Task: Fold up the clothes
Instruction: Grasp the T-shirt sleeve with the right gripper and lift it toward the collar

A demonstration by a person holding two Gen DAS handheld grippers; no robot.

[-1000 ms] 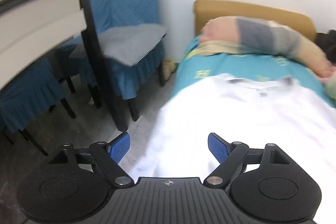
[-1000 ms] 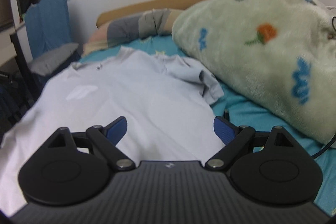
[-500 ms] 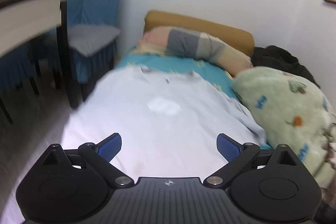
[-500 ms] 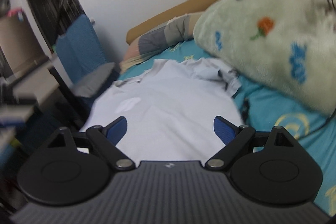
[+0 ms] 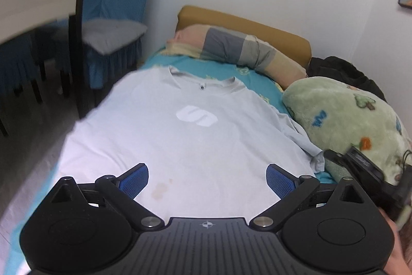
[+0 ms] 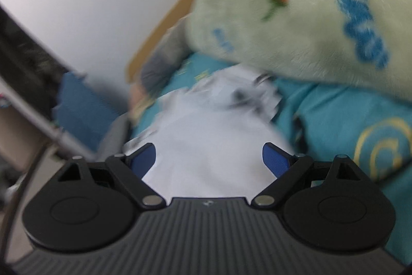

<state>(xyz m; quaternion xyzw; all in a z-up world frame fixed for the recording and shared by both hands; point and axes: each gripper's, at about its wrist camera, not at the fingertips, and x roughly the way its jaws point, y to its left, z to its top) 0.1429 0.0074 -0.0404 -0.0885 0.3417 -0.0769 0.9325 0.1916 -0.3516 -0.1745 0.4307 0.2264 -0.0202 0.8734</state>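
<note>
On the bed (image 5: 260, 84), a pale grey T-shirt (image 5: 180, 141) lies spread flat, front up, its collar toward the striped pillow (image 5: 239, 50) and its right sleeve bunched against a fuzzy green blanket (image 5: 342, 115). Above the shirt's hem, the left gripper (image 5: 207, 181) hangs with jaws wide and empty. Over the same shirt (image 6: 206, 143), the right gripper (image 6: 208, 159) is likewise spread wide, holding nothing, its view blurred.
</note>
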